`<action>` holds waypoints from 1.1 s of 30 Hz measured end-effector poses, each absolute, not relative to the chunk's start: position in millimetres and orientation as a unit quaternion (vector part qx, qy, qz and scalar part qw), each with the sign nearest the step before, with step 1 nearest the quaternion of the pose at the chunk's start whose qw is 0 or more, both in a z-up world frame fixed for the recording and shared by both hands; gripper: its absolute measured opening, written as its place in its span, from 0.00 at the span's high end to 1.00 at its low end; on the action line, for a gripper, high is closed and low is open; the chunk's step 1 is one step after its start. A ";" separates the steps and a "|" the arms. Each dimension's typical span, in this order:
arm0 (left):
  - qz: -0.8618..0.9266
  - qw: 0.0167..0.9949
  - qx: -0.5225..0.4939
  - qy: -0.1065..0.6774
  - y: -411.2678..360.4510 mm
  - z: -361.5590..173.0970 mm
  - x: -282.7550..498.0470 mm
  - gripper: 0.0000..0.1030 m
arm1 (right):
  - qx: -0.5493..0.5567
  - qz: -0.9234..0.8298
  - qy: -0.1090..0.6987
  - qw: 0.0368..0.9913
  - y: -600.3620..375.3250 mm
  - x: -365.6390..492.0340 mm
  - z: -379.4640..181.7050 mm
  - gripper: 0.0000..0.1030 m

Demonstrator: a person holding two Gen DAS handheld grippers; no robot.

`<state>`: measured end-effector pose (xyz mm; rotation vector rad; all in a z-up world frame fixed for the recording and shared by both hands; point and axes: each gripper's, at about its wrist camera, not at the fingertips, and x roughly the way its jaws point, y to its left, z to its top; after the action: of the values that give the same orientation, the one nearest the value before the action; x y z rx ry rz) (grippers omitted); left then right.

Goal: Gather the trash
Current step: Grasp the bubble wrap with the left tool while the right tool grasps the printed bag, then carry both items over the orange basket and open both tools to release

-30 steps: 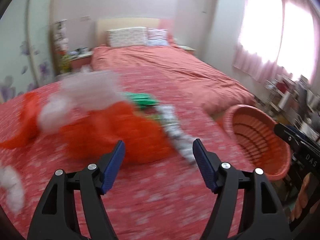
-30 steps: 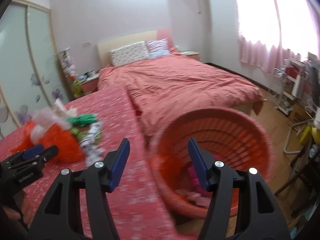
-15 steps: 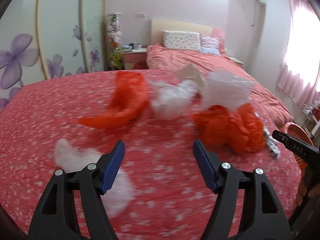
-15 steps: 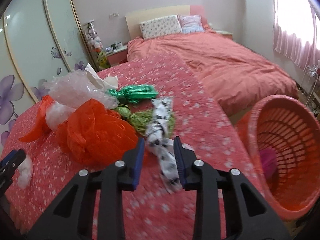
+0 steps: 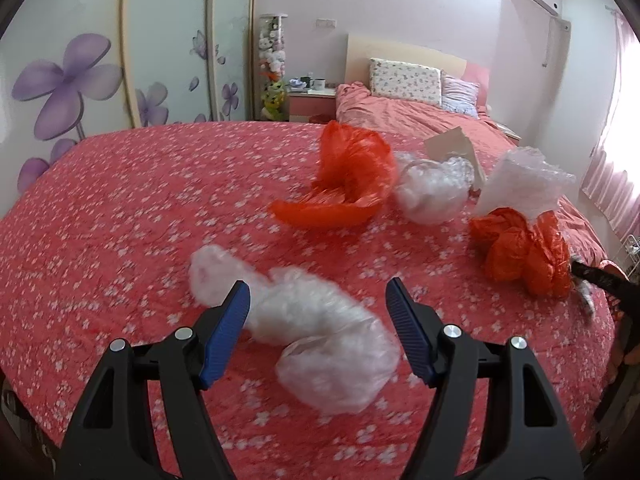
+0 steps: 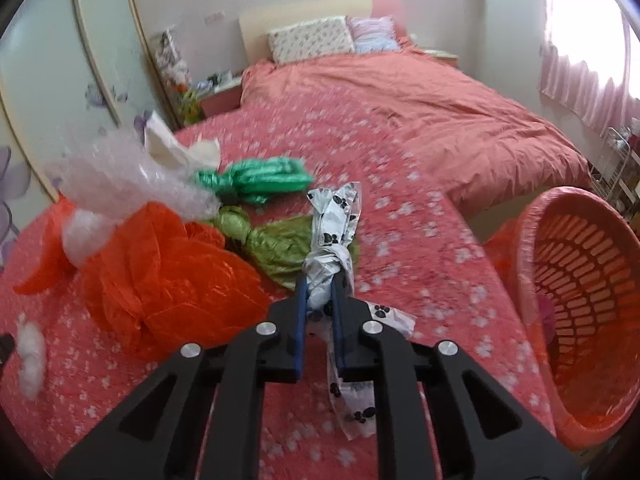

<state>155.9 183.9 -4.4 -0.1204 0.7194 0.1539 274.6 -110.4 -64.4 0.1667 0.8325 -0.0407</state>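
The right gripper [image 6: 320, 280] pinches the paw-print bag [image 6: 334, 236] (knotted); the left gripper [image 5: 318, 300], its 2 fingers spread, frames a clear plastic wad [image 5: 320, 332].

A red floral bedspread [image 5: 120, 208] is seen in the foreground. Beyond it a bed [image 6: 420, 92] is covered by a salmon duvet, with two pillows [image 6: 310, 38] at its headboard. Wardrobe doors [image 5: 68, 76] painted with purple flowers are seen left, pink curtains [image 6: 580, 76] right.
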 end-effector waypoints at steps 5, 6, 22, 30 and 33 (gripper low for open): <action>0.083 0.924 -0.066 0.369 188.9 -17.0 155.0 0.32 | 0.074 -0.020 0.386 0.919 -114.5 255.8 -53.3 0.88; 0.084 0.922 -0.070 0.372 189.9 -19.6 155.1 0.32 | 0.070 -0.020 0.385 0.920 -114.1 252.5 -52.0 0.88; 0.042 0.900 -0.129 0.413 190.3 -39.3 198.7 0.68 | 0.057 -0.016 0.390 0.919 -118.5 231.8 -52.3 0.88; 0.017 0.912 -0.107 0.395 171.4 -31.0 184.5 0.71 | 0.058 -0.019 0.386 0.920 -124.6 221.5 -50.6 0.88; 0.007 0.914 -0.105 0.392 163.8 -25.9 177.5 0.71 | 0.061 -0.020 0.380 0.923 -129.4 215.2 -46.0 0.88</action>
<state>177.5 163.8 -25.9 -0.2171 0.8075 0.0135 215.2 -129.4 -46.0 0.1262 0.7813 -0.0418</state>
